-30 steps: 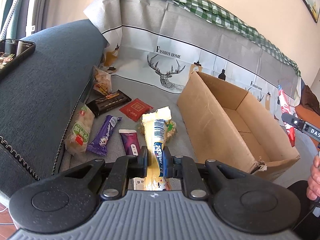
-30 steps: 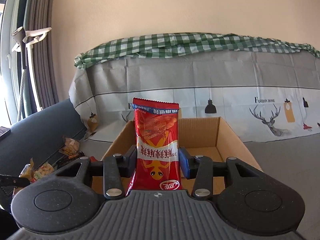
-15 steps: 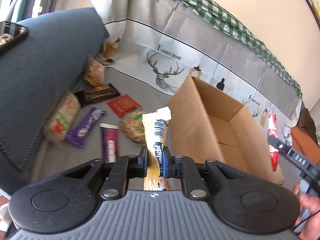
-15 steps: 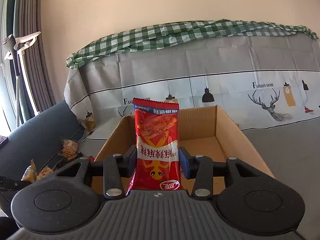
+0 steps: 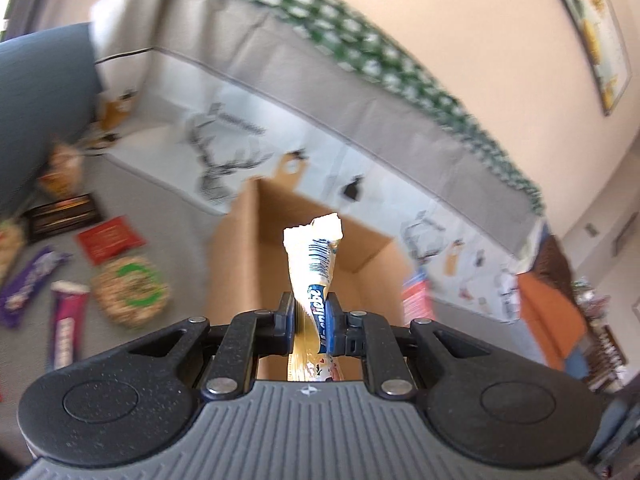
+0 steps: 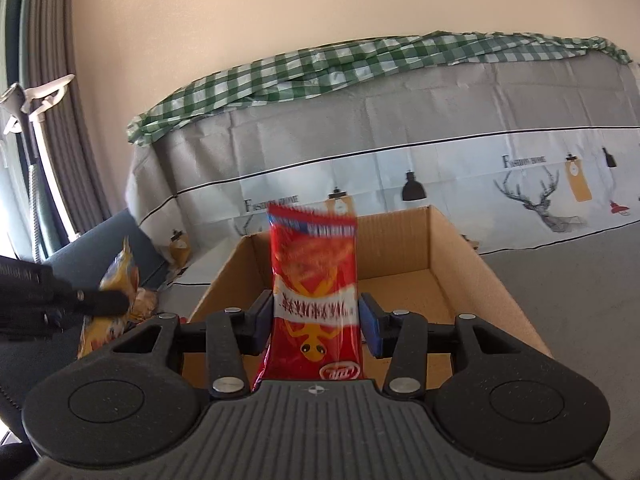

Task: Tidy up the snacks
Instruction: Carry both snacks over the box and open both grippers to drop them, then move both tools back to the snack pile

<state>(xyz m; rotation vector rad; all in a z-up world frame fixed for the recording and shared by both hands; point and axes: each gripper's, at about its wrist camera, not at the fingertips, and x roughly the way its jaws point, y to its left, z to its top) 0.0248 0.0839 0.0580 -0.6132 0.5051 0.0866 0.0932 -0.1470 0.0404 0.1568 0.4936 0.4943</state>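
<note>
Right tongs (image 6: 316,320) beside red snack packet (image 6: 314,276)

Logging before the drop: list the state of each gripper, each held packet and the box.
Left gripper: shut on yellow packet.
Yellow packet: gripped, upright.
Right gripper: open, jaws have just been opening.
Red packet: between the pads, loose, blurred.
Cardboard box: top open, visible floor bare.

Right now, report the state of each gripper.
Left gripper: shut on the yellow snack stick.
Right gripper: jaws just opening, pads apart from the red snack packet between them.
</note>
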